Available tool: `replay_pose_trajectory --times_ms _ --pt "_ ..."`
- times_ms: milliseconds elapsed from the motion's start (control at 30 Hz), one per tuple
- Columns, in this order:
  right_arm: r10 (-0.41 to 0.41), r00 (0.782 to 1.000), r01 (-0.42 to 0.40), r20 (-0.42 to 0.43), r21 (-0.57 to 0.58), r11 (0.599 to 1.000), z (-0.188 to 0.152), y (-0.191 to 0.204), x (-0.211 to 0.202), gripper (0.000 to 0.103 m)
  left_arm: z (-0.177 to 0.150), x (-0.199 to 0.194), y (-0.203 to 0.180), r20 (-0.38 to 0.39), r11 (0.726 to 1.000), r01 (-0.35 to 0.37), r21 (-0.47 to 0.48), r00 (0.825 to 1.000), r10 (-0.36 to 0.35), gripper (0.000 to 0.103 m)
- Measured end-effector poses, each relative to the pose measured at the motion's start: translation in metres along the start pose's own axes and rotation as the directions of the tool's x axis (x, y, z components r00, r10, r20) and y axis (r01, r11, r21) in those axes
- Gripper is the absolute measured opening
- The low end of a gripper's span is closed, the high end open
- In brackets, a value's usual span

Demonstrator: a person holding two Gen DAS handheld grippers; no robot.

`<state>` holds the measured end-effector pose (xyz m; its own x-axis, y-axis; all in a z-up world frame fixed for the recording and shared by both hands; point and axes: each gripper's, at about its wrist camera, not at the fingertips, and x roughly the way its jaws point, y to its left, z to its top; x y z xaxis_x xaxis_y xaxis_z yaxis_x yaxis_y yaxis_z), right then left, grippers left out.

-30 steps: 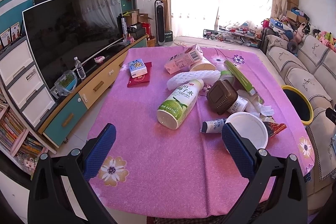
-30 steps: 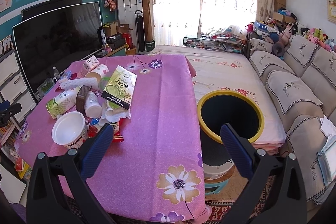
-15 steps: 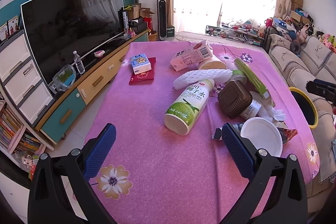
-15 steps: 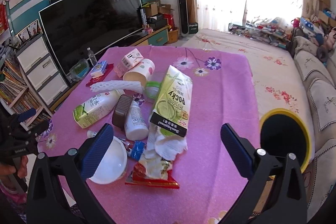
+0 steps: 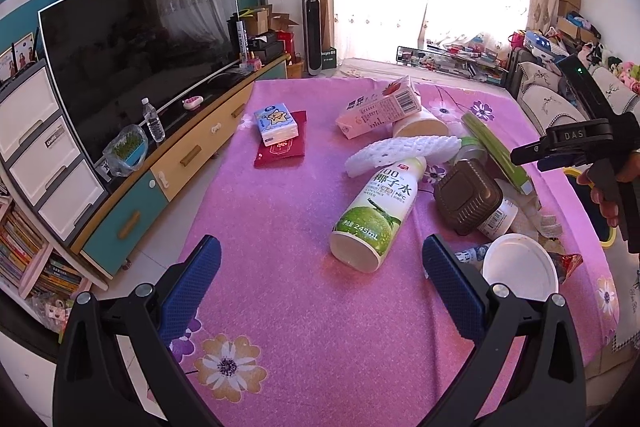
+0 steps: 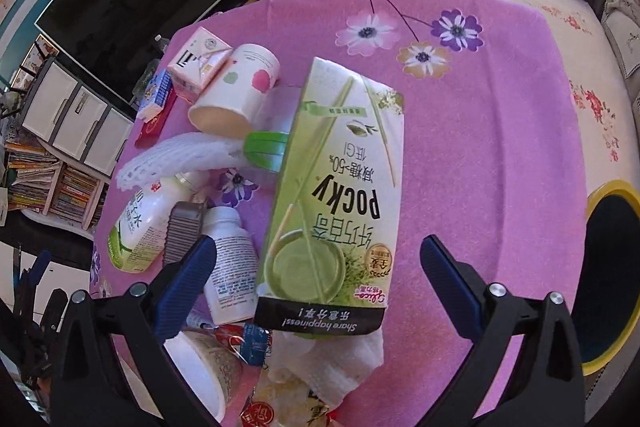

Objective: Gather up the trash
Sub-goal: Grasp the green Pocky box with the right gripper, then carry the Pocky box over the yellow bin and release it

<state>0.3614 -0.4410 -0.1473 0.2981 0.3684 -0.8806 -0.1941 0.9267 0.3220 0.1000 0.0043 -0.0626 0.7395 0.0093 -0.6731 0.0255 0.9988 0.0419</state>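
Two handheld grippers, both spread wide and holding nothing. Left gripper: blue pads apart over bare pink floral tablecloth at the near edge. Right gripper: fingers straddle the near end of a green Pocky box without touching it.

Trash, clustered right of centre on the table:
- Coconut water bottle, lying on its side, base toward the near edge.
- White foam fruit net, resting across the bottle's neck.
- Brown ridged plastic container, just right of the bottle.
- Small white bottle, lying beside the Pocky box, left of it in the right wrist view.
- White lid, near right, over a red wrapper.
- Pink milk carton and paper cup, on their sides at the far end, touching.
- Crumpled white tissue, under the near end of the Pocky box.

Set apart, far left of the table: tissue packet lying on a red booklet.

Yellow-rimmed bin: off the table's right edge, mouth dark.

Television: on a low cabinet along the left wall.
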Motion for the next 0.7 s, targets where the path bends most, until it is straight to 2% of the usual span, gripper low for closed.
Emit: replay_pose_trajectory --times_ms 300,367,400,500,567,700 --pt "0.066 0.994 -0.061 -0.092 0.057 0.997 0.01 -0.018 0.029 0.097 0.005 0.012 -0.003 -0.014 1.0 0.012 0.011 1.0 -0.012 0.099" --pt "0.084 0.991 -0.078 -0.108 0.061 0.995 0.01 -0.017 0.033 0.09 0.006 0.014 -0.005 -0.017 1.0 0.016 0.014 1.0 -0.016 0.099" --pt "0.083 0.99 -0.077 -0.114 0.06 0.995 0.01 -0.016 0.035 0.078 0.006 0.015 -0.006 -0.019 1.0 0.017 0.016 1.0 -0.017 0.099" --pt "0.085 0.991 -0.079 -0.1 0.065 0.995 0.008 -0.018 0.034 0.075 0.007 0.019 -0.009 -0.024 1.0 0.021 0.023 1.0 -0.021 0.099" --pt "0.067 0.995 -0.062 -0.079 0.059 0.996 0.007 -0.018 0.026 0.074 0.008 0.02 -0.011 -0.025 0.999 0.022 0.027 0.999 -0.021 0.099" --pt "-0.021 1.0 0.021 -0.018 0.012 1.0 0.003 -0.02 0.001 0.074 0.011 0.02 -0.014 -0.02 0.999 0.017 0.038 1.0 -0.016 0.099"
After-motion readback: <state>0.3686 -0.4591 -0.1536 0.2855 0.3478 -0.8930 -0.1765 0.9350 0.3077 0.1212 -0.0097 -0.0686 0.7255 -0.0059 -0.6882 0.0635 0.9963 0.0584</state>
